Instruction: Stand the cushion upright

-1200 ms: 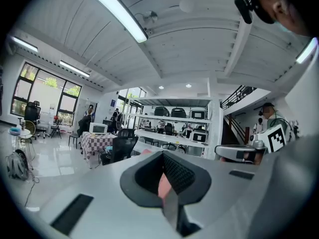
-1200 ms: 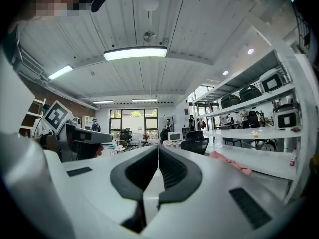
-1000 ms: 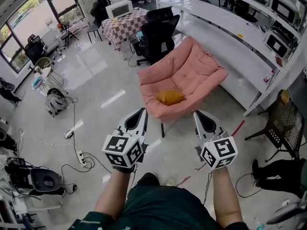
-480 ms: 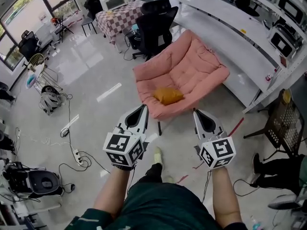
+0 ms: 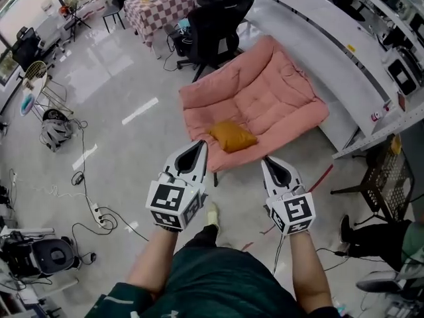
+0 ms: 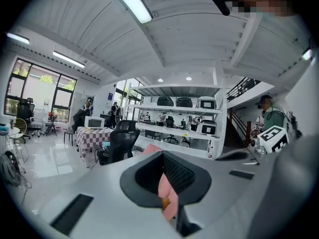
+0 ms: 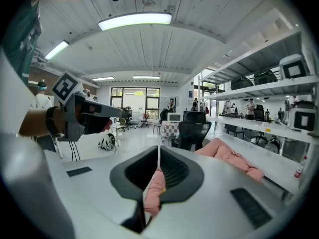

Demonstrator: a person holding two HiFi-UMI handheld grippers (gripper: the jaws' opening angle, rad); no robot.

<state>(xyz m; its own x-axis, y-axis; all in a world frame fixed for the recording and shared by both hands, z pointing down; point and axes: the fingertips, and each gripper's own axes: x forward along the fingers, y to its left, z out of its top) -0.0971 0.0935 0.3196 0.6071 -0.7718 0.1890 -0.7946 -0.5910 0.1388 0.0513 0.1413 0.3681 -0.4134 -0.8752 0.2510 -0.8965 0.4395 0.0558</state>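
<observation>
1. Pale glossy floor (image 5: 126, 78) spreads around a pink padded chair (image 5: 265, 101), which the head view shows from above.
2. An orange cushion (image 5: 232, 136) lies flat at the front of that chair's seat. It rests on the padding and is not upright.
3. The left gripper (image 5: 201, 146) points at the chair's front-left corner, close to the cushion but clear of it. The right gripper (image 5: 265, 161) points at the chair's front edge, on the cushion's other side.
4. In each gripper view the jaws are pressed together with nothing between them.
5. Only the head view shows the whole cushion. The left gripper view gives a strip of pink below its closed jaws with an orange speck in it. The right gripper view shows the chair's padded back beside its jaws and the left gripper off to one side.
6. A second ago both tips were well short of the chair. Now they reach its front edge, and the chair fills more of the head view.
7. A black office chair (image 5: 215, 28) stands behind the pink chair, with a checked table (image 5: 162, 8) beyond it. A long white counter (image 5: 331, 65) runs along the pink chair's far side.
</observation>
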